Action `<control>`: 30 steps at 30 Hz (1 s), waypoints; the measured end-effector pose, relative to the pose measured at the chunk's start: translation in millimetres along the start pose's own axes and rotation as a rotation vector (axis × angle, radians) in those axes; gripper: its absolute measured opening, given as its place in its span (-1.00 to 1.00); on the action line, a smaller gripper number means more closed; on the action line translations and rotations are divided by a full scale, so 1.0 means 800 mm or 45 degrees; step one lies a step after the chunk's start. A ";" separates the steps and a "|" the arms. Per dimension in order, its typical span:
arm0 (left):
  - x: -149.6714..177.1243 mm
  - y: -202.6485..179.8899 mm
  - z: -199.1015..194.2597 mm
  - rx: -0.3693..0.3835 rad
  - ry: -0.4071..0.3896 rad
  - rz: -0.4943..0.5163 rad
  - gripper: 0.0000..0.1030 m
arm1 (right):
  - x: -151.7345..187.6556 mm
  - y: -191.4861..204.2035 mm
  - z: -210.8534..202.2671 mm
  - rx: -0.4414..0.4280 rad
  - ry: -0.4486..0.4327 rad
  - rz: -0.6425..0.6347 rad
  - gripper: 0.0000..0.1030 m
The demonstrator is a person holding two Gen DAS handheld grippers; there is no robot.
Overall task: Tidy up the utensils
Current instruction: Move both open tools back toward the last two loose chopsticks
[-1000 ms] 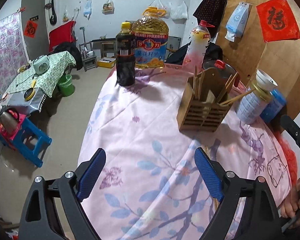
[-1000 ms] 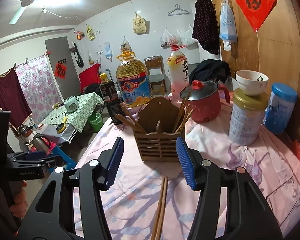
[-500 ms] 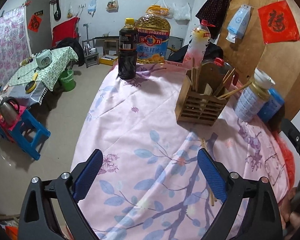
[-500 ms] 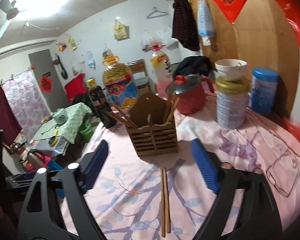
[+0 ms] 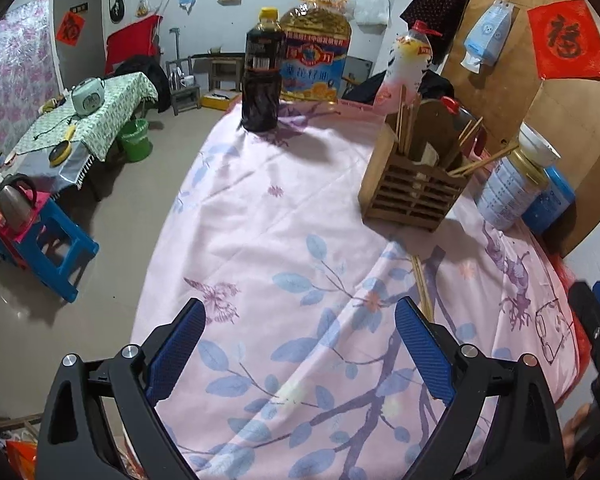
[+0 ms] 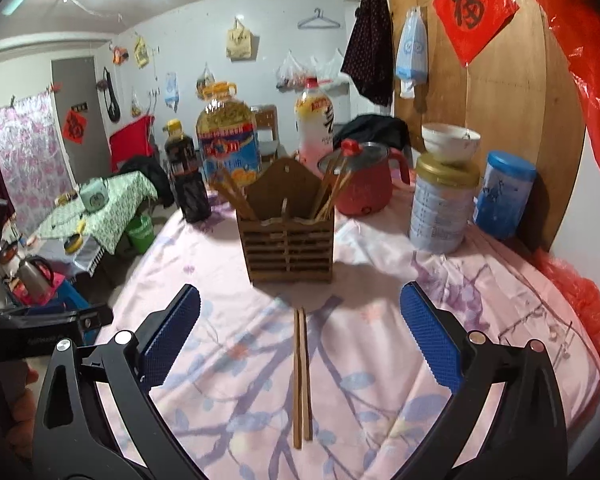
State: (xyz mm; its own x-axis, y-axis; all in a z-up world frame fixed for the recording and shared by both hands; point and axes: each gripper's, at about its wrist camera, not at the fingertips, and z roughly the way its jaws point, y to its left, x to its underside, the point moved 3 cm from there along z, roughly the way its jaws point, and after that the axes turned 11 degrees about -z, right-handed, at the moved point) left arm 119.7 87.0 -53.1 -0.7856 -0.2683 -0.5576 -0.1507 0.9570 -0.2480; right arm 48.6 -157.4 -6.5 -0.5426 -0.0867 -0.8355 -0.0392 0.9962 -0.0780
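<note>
A pair of wooden chopsticks (image 6: 302, 376) lies on the pink floral tablecloth (image 6: 228, 360), in front of a slatted wooden utensil holder (image 6: 288, 240) that holds several chopsticks. My right gripper (image 6: 300, 340) is open and empty, above the loose pair, which lies between its jaws. In the left wrist view the holder (image 5: 414, 192) stands at the far right and the loose chopsticks (image 5: 422, 288) lie just beyond my right fingertip. My left gripper (image 5: 300, 344) is open and empty above the cloth.
Behind the holder stand a dark sauce bottle (image 6: 186, 184), a large oil jug (image 6: 228, 148), a drink bottle (image 6: 314, 120), a red pot (image 6: 364, 184), a tin with a bowl on top (image 6: 442, 204) and a blue canister (image 6: 504, 196). The table's left edge drops to the floor.
Both grippers have pulled back from the holder. The right gripper has opened wider, and more of the loose chopsticks now shows between its jaws.
</note>
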 end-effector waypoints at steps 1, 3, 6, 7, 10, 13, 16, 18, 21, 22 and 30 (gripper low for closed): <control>0.003 -0.001 0.003 0.004 0.006 0.006 0.82 | 0.004 0.001 -0.001 0.012 0.025 -0.015 0.88; 0.010 -0.005 0.010 0.020 0.028 0.016 0.82 | 0.012 0.002 -0.004 0.034 0.058 -0.033 0.88; 0.021 -0.011 0.022 0.053 0.074 0.027 0.82 | 0.024 0.002 -0.009 0.065 0.103 -0.050 0.88; 0.025 -0.012 0.025 0.057 0.085 0.031 0.82 | 0.026 0.001 -0.008 0.068 0.113 -0.049 0.88; 0.032 -0.013 0.031 0.046 0.107 0.042 0.82 | 0.033 -0.001 -0.004 0.052 0.145 -0.035 0.88; 0.030 -0.008 0.027 0.020 0.092 0.025 0.82 | 0.028 0.000 0.000 0.017 0.125 -0.034 0.88; 0.024 0.000 0.021 -0.024 0.055 -0.019 0.82 | 0.021 0.004 0.006 -0.025 0.098 -0.071 0.88; 0.023 0.004 0.020 -0.059 0.045 -0.061 0.82 | 0.017 0.003 0.009 -0.055 0.085 -0.102 0.88; 0.027 0.004 0.021 -0.089 0.057 -0.115 0.82 | 0.014 -0.008 0.008 -0.083 0.064 -0.111 0.88; 0.029 0.002 0.021 -0.097 0.059 -0.122 0.82 | 0.014 -0.015 0.008 -0.091 0.057 -0.105 0.88; 0.066 -0.041 0.037 -0.175 0.085 -0.109 0.82 | 0.040 -0.087 0.001 -0.098 0.091 -0.056 0.88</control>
State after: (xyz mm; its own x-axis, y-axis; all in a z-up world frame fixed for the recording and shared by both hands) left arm 100.8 38.2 -97.5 -0.8036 -0.3461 -0.4842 -0.2962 0.9382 -0.1791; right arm 34.4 -229.2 -28.0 -0.5973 -0.1324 -0.7910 -0.1270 0.9895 -0.0697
